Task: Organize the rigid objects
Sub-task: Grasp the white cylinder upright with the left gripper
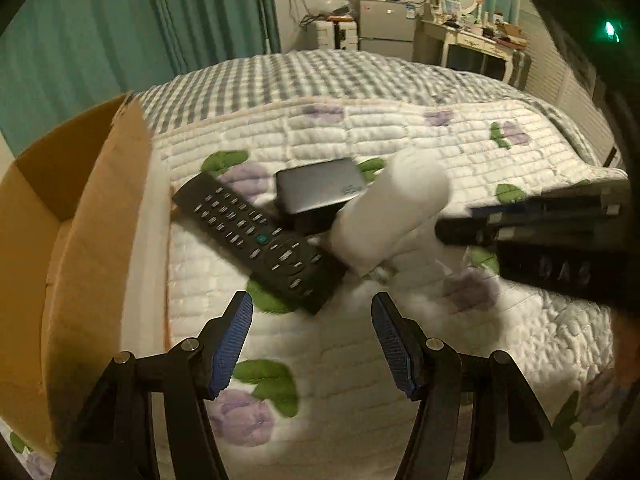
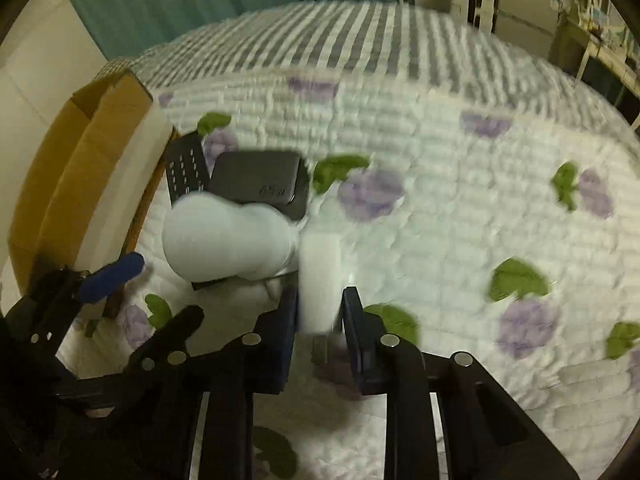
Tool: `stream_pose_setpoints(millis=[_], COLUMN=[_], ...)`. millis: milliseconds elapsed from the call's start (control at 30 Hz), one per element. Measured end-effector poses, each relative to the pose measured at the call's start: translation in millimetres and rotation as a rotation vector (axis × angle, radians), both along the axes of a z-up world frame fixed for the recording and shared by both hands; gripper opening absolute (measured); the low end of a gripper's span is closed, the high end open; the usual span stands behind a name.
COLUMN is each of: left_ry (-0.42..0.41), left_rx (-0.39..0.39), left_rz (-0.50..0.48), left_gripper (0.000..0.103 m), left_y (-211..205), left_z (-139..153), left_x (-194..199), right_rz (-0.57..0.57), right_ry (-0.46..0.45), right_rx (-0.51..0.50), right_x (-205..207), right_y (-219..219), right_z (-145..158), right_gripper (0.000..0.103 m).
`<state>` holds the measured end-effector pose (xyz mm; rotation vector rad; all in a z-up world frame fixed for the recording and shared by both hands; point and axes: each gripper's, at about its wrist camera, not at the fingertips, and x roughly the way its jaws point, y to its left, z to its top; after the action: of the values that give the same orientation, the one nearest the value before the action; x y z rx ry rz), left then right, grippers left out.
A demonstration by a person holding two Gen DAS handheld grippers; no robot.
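A black remote [image 1: 260, 240] lies on the flowered quilt, its far end against the cardboard box [image 1: 80, 208]. A dark grey power bank [image 1: 320, 186] lies behind it. A white bottle [image 1: 384, 216] is held by its cap in my right gripper [image 2: 320, 308], which is shut on it; the bottle body [image 2: 228, 236] hangs to the left over the remote [image 2: 186, 172] and power bank [image 2: 260, 188]. My left gripper [image 1: 312, 344] is open and empty, just in front of the remote. It also shows at the lower left of the right wrist view [image 2: 144, 292].
The open cardboard box [image 2: 84, 152] stands at the bed's left edge. The quilt [image 2: 460, 220] stretches right and far. A fridge [image 1: 384, 24] and a dressing table [image 1: 472, 36] stand beyond the bed; green curtains hang at the left.
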<state>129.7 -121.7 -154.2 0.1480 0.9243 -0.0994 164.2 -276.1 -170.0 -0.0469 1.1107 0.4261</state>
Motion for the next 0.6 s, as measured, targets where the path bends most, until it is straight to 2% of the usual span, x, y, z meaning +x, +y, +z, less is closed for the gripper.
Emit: stream_pose_setpoints(millis=[167,400,500,600], left_ry=[-0.017,-0.075,-0.084,-0.091], left_rx=[-0.013,-0.019,0.007,0.023], left_rz=[-0.042,-0.068,-0.066,-0.076], left_gripper=[0.065,0.062,0.039,0.036], left_y=[-22,-40,-42,-40], left_z=[0,3,3,4], left_x=[12,34,36,34], right_rz=[-0.050,-0.073,-0.065,-0.054], right_ry=[-0.115,-0.105,-0.100,-0.099], right_rx=[-0.071,-0.091,-0.083,-0.070], right_x=[4,12,11,7], right_y=[-26,-47,-48,-47], right_z=[23,24,25,25], right_gripper=[0.022,0.022,0.022,0.022])
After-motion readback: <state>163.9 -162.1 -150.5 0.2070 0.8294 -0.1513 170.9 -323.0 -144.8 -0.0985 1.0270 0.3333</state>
